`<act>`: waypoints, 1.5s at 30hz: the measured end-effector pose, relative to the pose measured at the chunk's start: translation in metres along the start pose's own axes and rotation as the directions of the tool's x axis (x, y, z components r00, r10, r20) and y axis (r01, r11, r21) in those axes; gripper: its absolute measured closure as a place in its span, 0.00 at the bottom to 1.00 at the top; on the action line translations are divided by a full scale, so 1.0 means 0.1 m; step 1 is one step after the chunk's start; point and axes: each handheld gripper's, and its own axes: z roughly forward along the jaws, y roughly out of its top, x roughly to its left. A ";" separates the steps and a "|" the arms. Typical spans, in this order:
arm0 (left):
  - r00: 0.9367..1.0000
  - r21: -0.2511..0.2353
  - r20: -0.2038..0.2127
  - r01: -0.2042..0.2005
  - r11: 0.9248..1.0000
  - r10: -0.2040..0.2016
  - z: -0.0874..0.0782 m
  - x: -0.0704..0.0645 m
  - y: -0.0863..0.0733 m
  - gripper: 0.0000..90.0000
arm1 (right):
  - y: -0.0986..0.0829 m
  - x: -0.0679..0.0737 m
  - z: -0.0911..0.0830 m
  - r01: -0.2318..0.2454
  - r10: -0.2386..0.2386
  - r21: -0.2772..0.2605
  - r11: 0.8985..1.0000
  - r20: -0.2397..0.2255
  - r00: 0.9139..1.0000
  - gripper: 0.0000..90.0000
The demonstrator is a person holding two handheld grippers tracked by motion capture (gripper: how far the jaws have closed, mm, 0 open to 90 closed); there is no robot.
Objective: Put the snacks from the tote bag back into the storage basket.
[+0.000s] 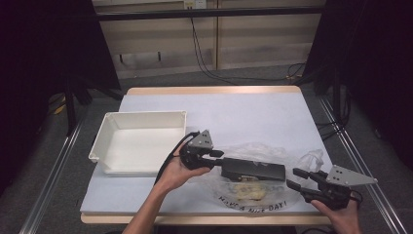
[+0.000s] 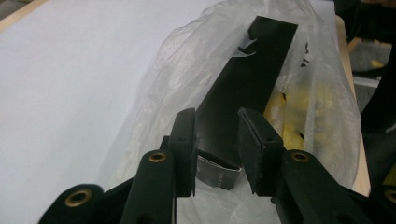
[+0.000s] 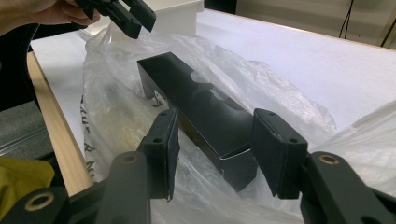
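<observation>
A long black box (image 1: 253,168) lies on a clear plastic bag (image 1: 272,202) near the table's front edge. Something yellow (image 1: 246,191) shows inside the bag under the box. My left gripper (image 1: 218,160) is open at the box's left end, its jaws just short of it. In the left gripper view the box (image 2: 247,79) runs away from the open left gripper (image 2: 217,135). My right gripper (image 1: 292,178) is open at the box's right end without touching it. In the right gripper view the box (image 3: 196,102) lies beyond the spread right gripper (image 3: 215,140), with the left gripper (image 3: 126,14) hovering past its far end.
A white, empty tray (image 1: 104,131) stands on the left of the white table mat. The table's wooden front edge (image 3: 51,121) runs close beside the bag (image 3: 107,116). Black curtains hang at both sides, and cables lie on the floor behind the table.
</observation>
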 end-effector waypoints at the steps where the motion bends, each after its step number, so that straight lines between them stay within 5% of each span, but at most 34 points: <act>1: 1.000 0.001 0.011 -0.018 1.000 0.018 0.00 0.00 0.02 0.75 | -0.01 0.00 0.00 -0.001 0.001 -0.004 1.000 -0.004 1.000 0.57; 9: 0.996 0.056 0.070 -0.059 0.997 0.055 0.11 -0.02 0.12 0.74 | 0.00 0.03 0.02 0.001 -0.001 -0.001 1.000 -0.006 1.000 0.51; 13: 0.994 0.103 0.086 -0.083 0.991 0.074 0.15 -0.02 0.16 0.70 | 0.01 0.05 0.02 0.005 -0.005 -0.014 1.000 0.017 1.000 0.38; 16: 0.991 0.094 0.107 -0.095 0.991 0.085 0.18 -0.04 0.15 0.69 | 0.04 0.06 0.00 0.010 -0.009 -0.027 1.000 0.030 1.000 0.29; 20: 0.985 0.140 0.131 -0.128 0.982 0.110 0.25 -0.05 0.16 0.69 | 0.06 0.08 0.03 0.006 -0.005 -0.036 0.999 0.029 1.000 0.28; 36: 0.990 0.166 0.106 -0.105 0.980 0.088 0.40 0.11 0.12 0.42 | 0.04 0.07 0.08 0.016 -0.016 -0.015 1.000 0.009 1.000 0.26; 45: 0.984 0.166 0.135 -0.139 0.976 0.117 0.44 0.09 0.11 0.33 | 0.04 0.07 0.10 0.012 -0.012 -0.016 1.000 0.023 1.000 0.20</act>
